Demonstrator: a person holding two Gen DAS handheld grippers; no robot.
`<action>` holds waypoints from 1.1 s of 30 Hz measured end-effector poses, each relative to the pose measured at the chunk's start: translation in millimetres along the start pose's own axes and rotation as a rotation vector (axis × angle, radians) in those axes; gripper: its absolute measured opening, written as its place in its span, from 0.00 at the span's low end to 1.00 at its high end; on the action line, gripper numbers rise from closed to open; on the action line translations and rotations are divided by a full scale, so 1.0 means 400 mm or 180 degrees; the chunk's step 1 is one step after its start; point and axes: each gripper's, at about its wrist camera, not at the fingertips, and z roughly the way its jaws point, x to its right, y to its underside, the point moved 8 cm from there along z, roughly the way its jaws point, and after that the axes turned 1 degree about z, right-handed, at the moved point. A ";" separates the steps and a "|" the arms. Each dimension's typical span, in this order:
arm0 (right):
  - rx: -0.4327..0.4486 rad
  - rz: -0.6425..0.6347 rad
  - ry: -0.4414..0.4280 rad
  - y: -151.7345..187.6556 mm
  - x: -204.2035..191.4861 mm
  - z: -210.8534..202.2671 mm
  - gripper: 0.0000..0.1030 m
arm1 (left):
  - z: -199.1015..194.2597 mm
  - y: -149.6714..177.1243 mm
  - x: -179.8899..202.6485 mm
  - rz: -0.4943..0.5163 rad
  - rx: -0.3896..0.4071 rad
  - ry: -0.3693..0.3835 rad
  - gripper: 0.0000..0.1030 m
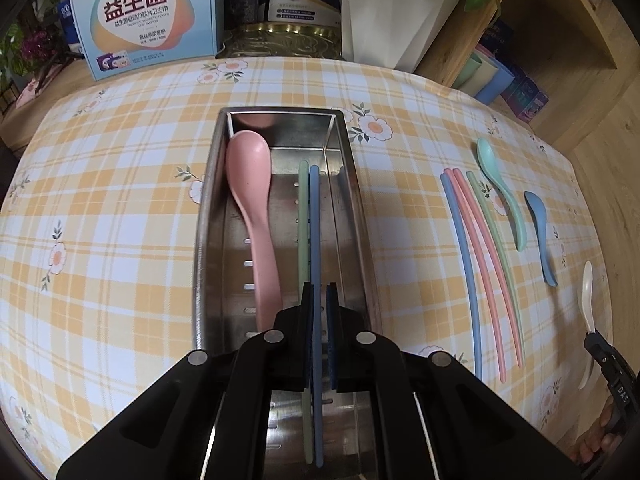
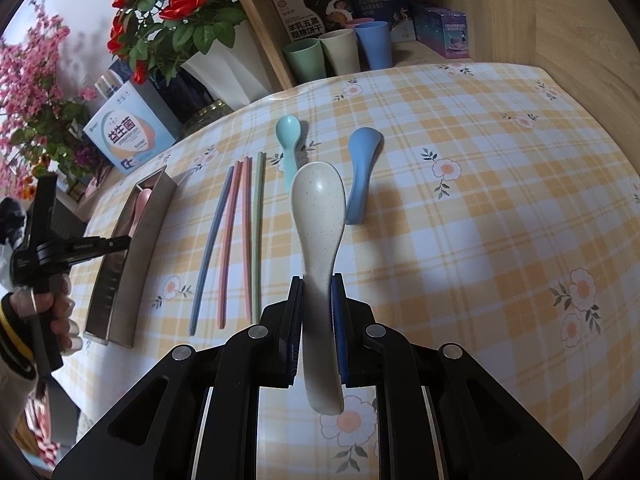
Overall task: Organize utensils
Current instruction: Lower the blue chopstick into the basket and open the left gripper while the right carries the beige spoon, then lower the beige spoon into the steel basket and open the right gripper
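A steel utensil tray [image 1: 204, 240] lies lengthwise on the checked tablecloth; it also shows in the right wrist view [image 2: 120, 280]. In it lie a pink spoon [image 1: 250, 208] and a green chopstick [image 1: 303, 216]. My left gripper [image 1: 319, 292] is over the tray's near end, shut on a blue chopstick [image 1: 315, 220] that runs along the tray. My right gripper [image 2: 317, 284] is shut on the handle of a cream spoon [image 2: 318, 204], held above the cloth. On the cloth lie a blue chopstick [image 2: 210, 248], two pink chopsticks [image 2: 236, 236], a green chopstick [image 2: 257, 232], a mint spoon [image 2: 289, 148] and a blue spoon [image 2: 360, 168].
Behind the tray stand a light blue box [image 1: 148, 16], a white flower pot [image 1: 396, 20] and a gold tin [image 1: 280, 42]. A wooden shelf [image 2: 520, 20] at the table's far side holds several cups [image 2: 340, 50] and small boxes.
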 end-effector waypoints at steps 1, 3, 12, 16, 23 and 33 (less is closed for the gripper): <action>-0.0008 -0.0011 0.0003 0.000 -0.003 -0.001 0.14 | -0.006 0.001 0.000 0.0007 0.0012 0.0001 0.08; -0.0031 -0.0028 0.0005 0.002 -0.012 -0.003 0.14 | -0.021 0.007 -0.001 0.0050 0.0047 -0.0017 0.15; -0.0141 -0.0172 -0.0019 0.005 -0.078 0.003 0.14 | -0.108 0.039 -0.015 0.0292 0.0304 -0.0144 0.47; -0.0207 -0.0269 -0.0014 0.010 -0.128 0.016 0.14 | -0.139 0.063 -0.041 0.0274 0.0417 -0.0197 0.60; -0.0288 -0.0503 -0.0078 0.008 -0.256 0.041 0.14 | -0.168 0.114 -0.101 0.0263 0.0469 -0.0246 0.80; -0.0495 -0.0849 -0.0271 0.023 -0.475 0.112 0.14 | -0.207 0.160 -0.219 0.0125 0.0532 -0.0273 0.94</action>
